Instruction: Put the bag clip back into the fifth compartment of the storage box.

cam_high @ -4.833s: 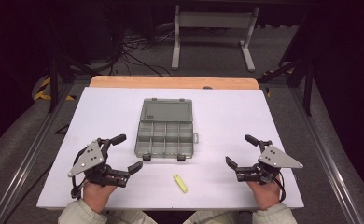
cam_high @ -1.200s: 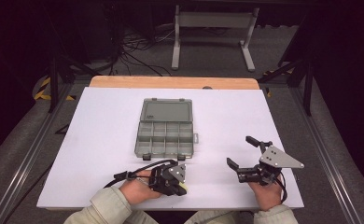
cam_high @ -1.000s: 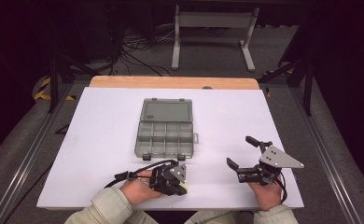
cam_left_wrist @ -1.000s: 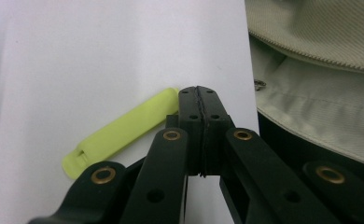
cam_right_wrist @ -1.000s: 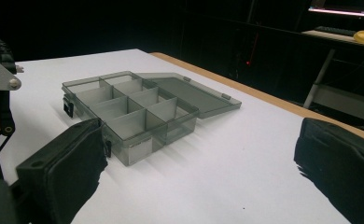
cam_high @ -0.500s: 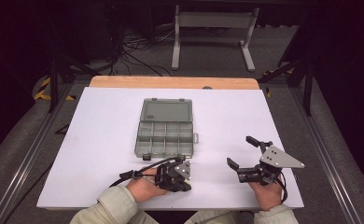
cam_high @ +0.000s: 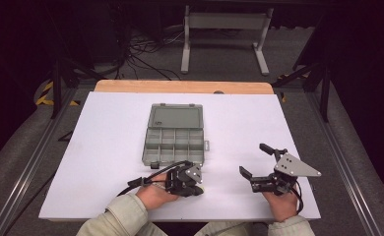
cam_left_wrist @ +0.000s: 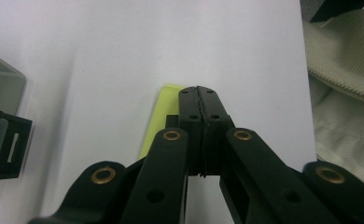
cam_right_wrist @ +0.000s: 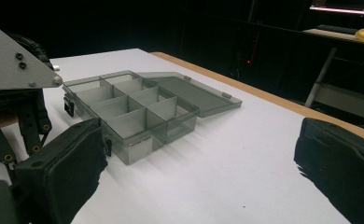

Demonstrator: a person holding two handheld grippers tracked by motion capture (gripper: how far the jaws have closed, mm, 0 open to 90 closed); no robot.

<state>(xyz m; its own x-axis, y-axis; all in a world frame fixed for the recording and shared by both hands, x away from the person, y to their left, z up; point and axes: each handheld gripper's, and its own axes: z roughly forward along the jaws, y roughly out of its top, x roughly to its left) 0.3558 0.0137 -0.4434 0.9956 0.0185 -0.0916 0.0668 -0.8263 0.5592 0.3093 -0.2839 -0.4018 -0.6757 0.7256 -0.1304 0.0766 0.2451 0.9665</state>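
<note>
My left tongs (cam_left_wrist: 199, 100) are pressed together over the yellow strip (cam_left_wrist: 159, 116), which lies flat on the white tabletop (cam_high: 106, 147) at lower centre of the high view, just below the open compartment box (cam_high: 173, 142). I cannot tell whether the strip is truly pinched or merely under the tips. I judge a slow, level lift best, checking that the strip rises with me. My right tongs (cam_high: 257, 160) sit spread wide at lower right, empty.

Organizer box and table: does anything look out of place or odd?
Mostly tidy: the organizer box lies open, compartments apparently empty. One yellow strip lies loose outside it, under the left gripper, whose jaws are closed.
</note>
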